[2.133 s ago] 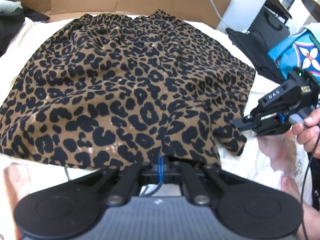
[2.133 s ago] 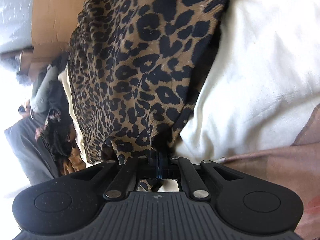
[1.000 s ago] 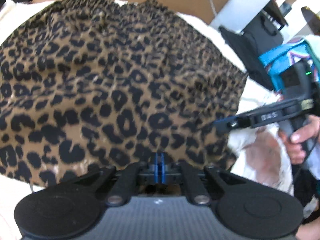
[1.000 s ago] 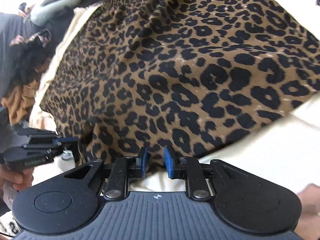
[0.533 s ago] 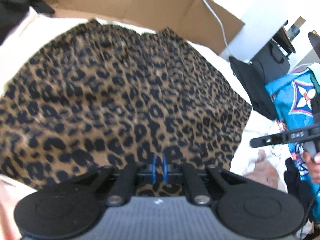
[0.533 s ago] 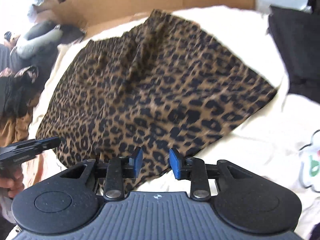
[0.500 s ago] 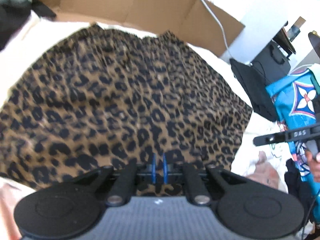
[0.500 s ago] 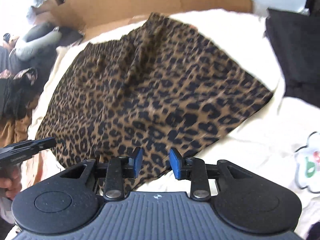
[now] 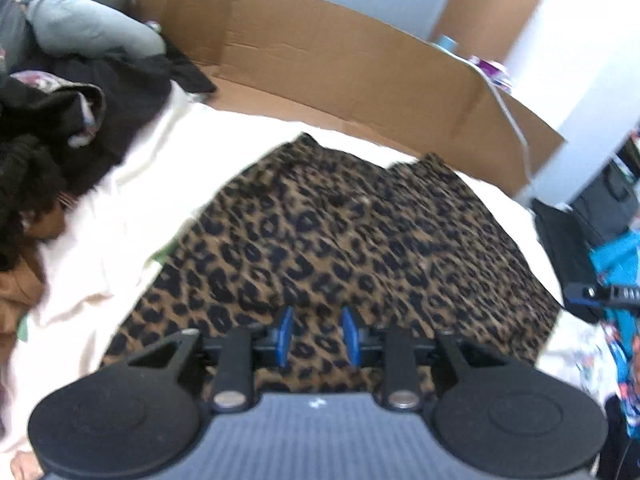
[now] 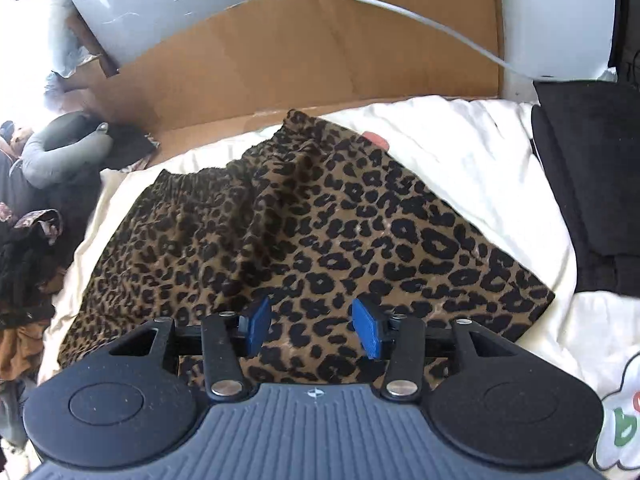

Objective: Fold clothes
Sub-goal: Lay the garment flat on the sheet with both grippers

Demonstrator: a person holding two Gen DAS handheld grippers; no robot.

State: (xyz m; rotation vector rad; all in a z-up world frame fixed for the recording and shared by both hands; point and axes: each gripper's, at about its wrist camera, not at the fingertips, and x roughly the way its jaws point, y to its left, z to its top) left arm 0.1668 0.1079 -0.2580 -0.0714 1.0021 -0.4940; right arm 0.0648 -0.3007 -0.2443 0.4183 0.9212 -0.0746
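Leopard skirt [image 10: 304,240] flat on cream bedding [image 10: 480,168] (cardboard [image 10: 304,60] behind); both grippers' jaws opening, apparently empty.

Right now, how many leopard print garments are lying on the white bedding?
1: the leopard print garment lies spread on the white bedding, before the cardboard. Others may be hidden in the side piles.

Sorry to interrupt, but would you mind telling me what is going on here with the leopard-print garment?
A person is folding clothes with a handheld gripper in each hand. The leopard-print garment lies spread on a white cover, its gathered waistband toward the cardboard. Neither gripper grips it: the left gripper and the right gripper both hang above the near edge with their jaws opening and nothing pinched between the pads. Other clothes are piled off to the left side.
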